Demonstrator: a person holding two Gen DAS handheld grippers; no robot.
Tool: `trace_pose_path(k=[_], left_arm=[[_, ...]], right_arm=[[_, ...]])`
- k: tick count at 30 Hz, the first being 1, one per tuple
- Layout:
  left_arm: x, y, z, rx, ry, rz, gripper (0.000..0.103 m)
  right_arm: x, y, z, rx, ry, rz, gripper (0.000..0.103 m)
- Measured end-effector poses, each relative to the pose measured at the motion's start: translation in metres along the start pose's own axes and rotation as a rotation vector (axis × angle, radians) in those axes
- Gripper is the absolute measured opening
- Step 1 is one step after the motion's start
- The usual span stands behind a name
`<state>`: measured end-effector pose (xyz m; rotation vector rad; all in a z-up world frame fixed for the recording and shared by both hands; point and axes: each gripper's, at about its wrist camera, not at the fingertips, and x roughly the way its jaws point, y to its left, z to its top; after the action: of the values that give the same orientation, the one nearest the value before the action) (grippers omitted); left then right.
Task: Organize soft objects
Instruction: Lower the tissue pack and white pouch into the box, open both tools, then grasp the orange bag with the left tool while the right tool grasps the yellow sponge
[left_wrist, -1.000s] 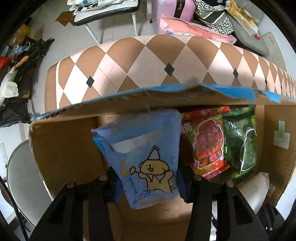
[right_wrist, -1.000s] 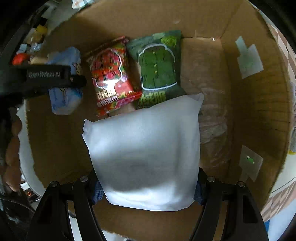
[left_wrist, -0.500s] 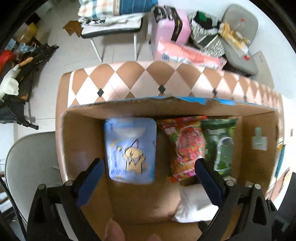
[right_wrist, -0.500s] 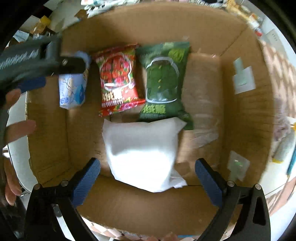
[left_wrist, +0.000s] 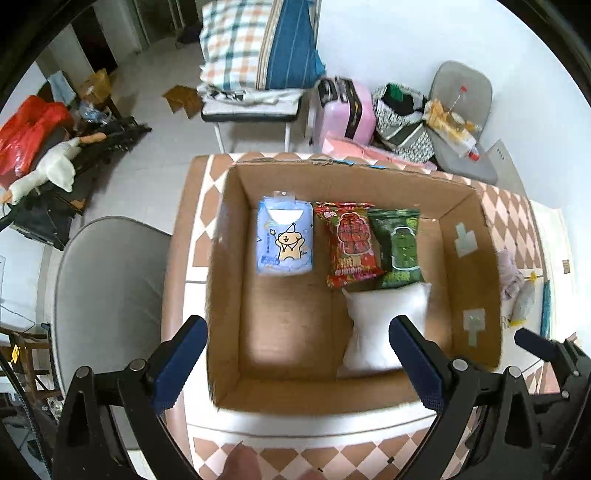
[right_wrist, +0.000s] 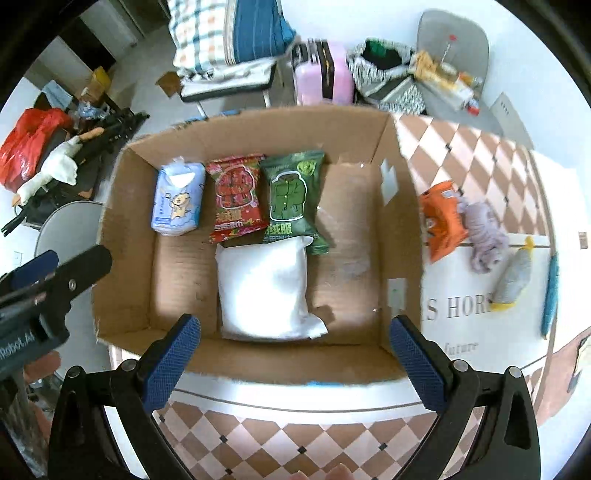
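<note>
Currently both the left gripper (left_wrist: 297, 354) and right gripper (right_wrist: 293, 352) hang spread wide and empty above the cardboard box (right_wrist: 397, 229), where a white pillow (right_wrist: 264, 290) lies touching the green packet (right_wrist: 293, 201).

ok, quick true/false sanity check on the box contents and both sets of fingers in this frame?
1. The cardboard box holds four soft packs. True.
2. The white pack lies in the far row beside the blue one. False: it lies nearer, overlapping the green pack.
3. The left gripper clamps the blue pack. False: fingers open, nothing between them.
4. The right gripper is open and empty. True.
5. An orange pack lies outside the box. True.
</note>
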<state>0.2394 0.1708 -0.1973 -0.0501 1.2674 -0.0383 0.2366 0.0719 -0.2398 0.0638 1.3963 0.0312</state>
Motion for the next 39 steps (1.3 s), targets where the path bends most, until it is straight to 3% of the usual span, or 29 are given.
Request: trace_pose_path(k=[8,17,22,26,28,32,34,37,39], left_arm=[[-0.059,0.000,-0.037,-0.011,-0.102,0.028,0.102],[-0.084,-0.011,-0.063,-0.046,-0.121,0.030,0.102],[-0.101,-0.049,-0.054,0.008,-0.236,0.155,0.102],[-0.099,-0.104,-0.027,0.069,-0.237,0.077,0.102],[-0.088,-0.134,-0.009,0.081,-0.180,0.021,0.102],[-0.038,-0.216,0.034,0.143,0.040,-0.107,0.102],[0.008,-0.263,0.056,0.155,0.215,-0.193,0.102],[0.067,-0.312,0.076,0.152,0.379,-0.208,0.099],[0.109,-0.338,0.086,0.159,0.453,-0.162,0.099]], right_arm=[[-0.049,0.010,-0.035,-0.021,-0.103,0.023,0.103],[-0.069,0.007,-0.059,-0.015,-0.135,0.087,0.103],[-0.082,-0.036,-0.059,0.053,-0.178,0.116,0.103],[-0.089,-0.098,-0.050,0.135,-0.185,0.098,0.103],[-0.089,-0.140,-0.044,0.194,-0.172,0.079,0.103],[-0.071,-0.230,-0.030,0.336,-0.126,0.053,0.103],[-0.053,-0.279,-0.021,0.418,-0.090,0.049,0.103],[-0.019,-0.335,-0.008,0.516,-0.014,0.085,0.103],[0.005,-0.367,0.000,0.574,0.035,0.122,0.103]])
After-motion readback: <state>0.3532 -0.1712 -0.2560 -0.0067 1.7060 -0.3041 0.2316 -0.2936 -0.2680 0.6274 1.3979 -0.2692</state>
